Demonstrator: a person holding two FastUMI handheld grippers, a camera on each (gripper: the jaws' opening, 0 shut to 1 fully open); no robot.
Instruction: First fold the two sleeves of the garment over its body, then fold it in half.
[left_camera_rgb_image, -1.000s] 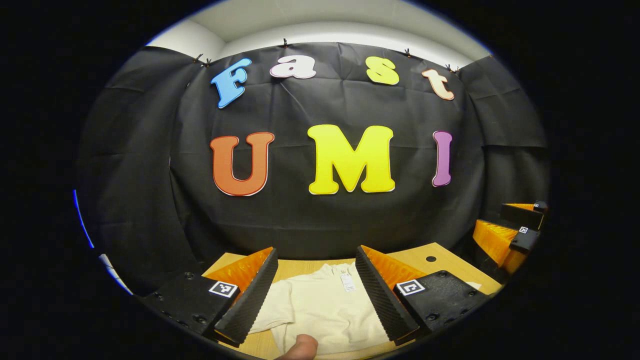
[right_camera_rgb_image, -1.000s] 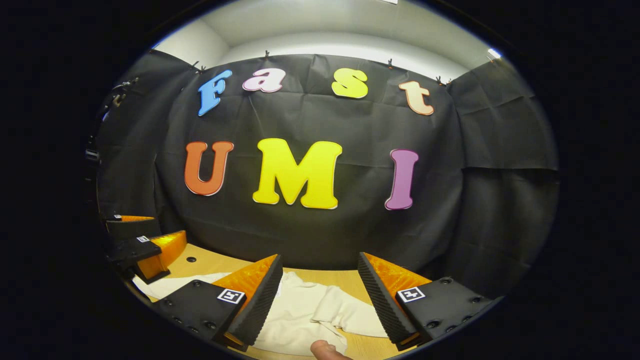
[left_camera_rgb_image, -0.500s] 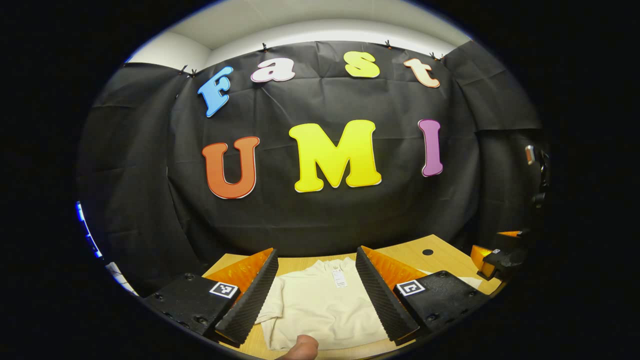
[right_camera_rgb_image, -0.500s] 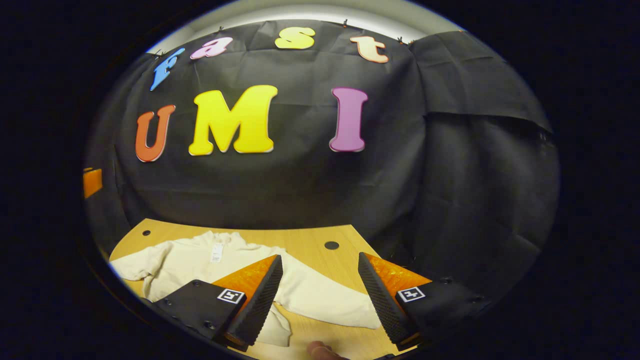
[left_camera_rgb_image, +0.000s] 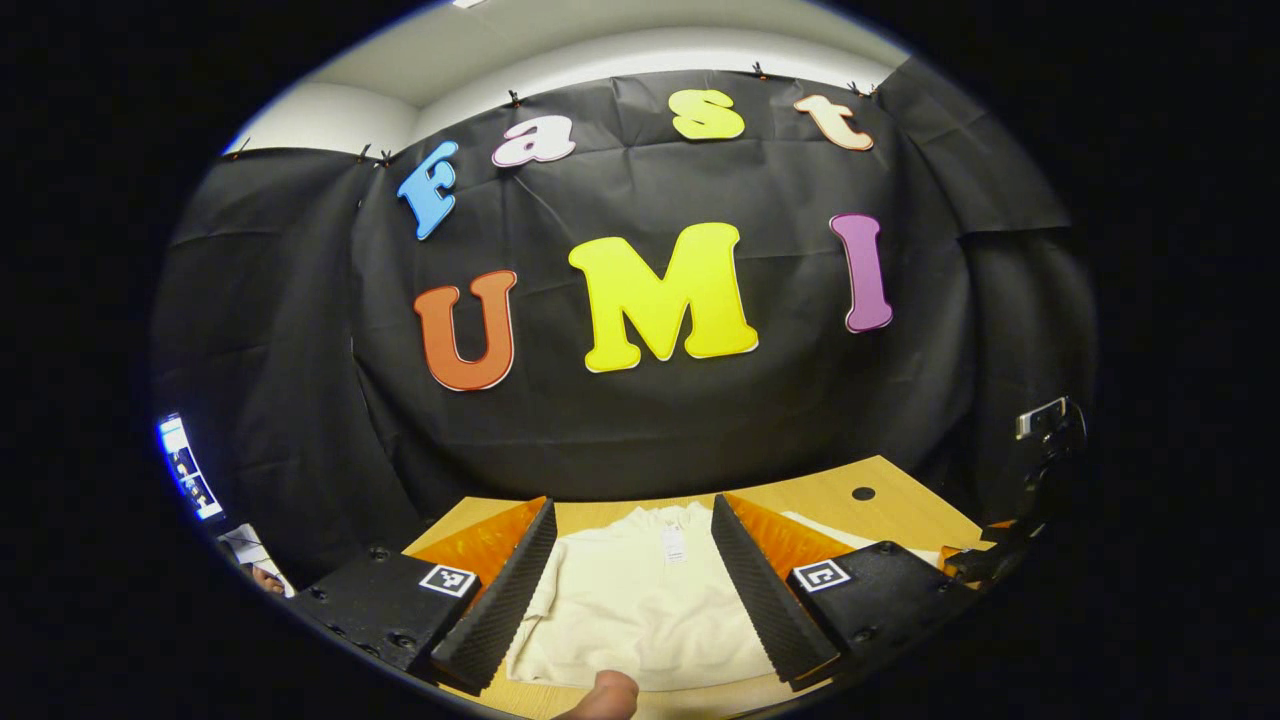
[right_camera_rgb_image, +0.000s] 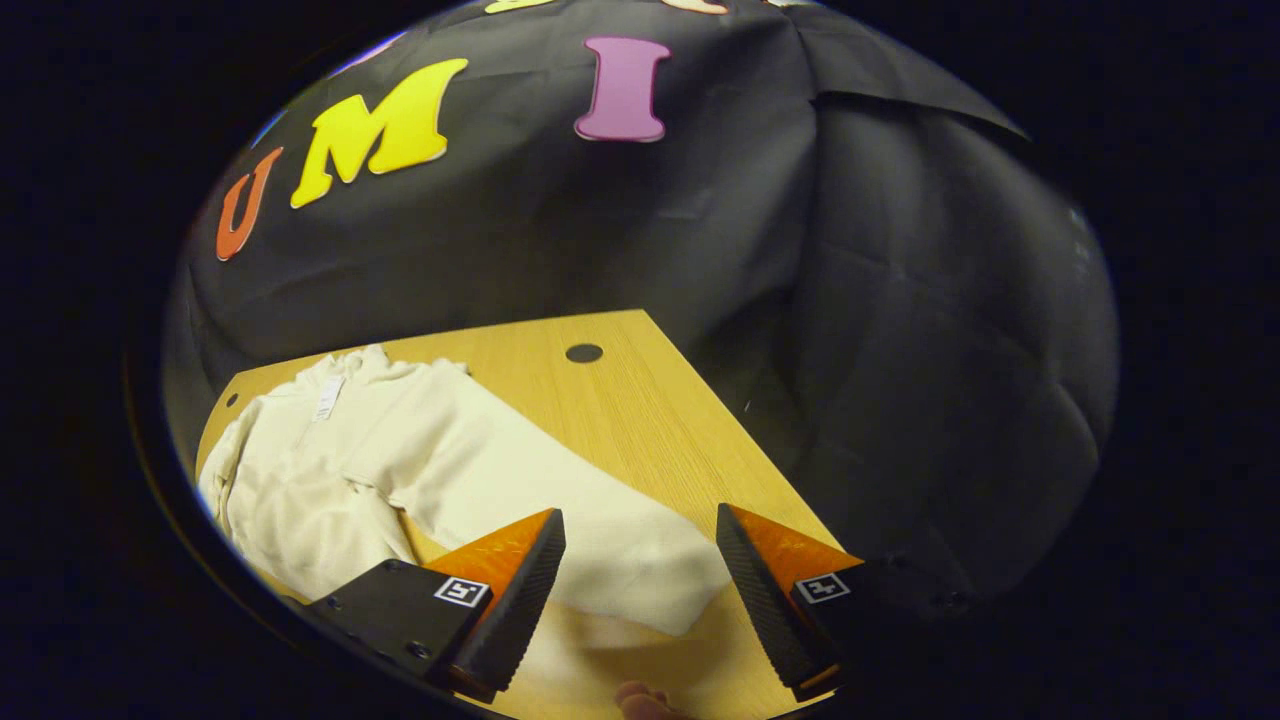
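A wooden table (right_camera_rgb_image: 640, 400) is seen across the lower half of the right gripper view, with a cream garment (right_camera_rgb_image: 330, 470) spread flat on it toward 8 o'clock. One long sleeve (right_camera_rgb_image: 560, 520) is stretched out toward 5 o'clock, its cuff lying between the parted fingers of the right gripper (right_camera_rgb_image: 640, 590), which are held above it, closed on nothing. In the left gripper view, the garment's body (left_camera_rgb_image: 635, 600) is framed at 6 o'clock between the spread fingers of the left gripper (left_camera_rgb_image: 635, 590), nothing being clamped.
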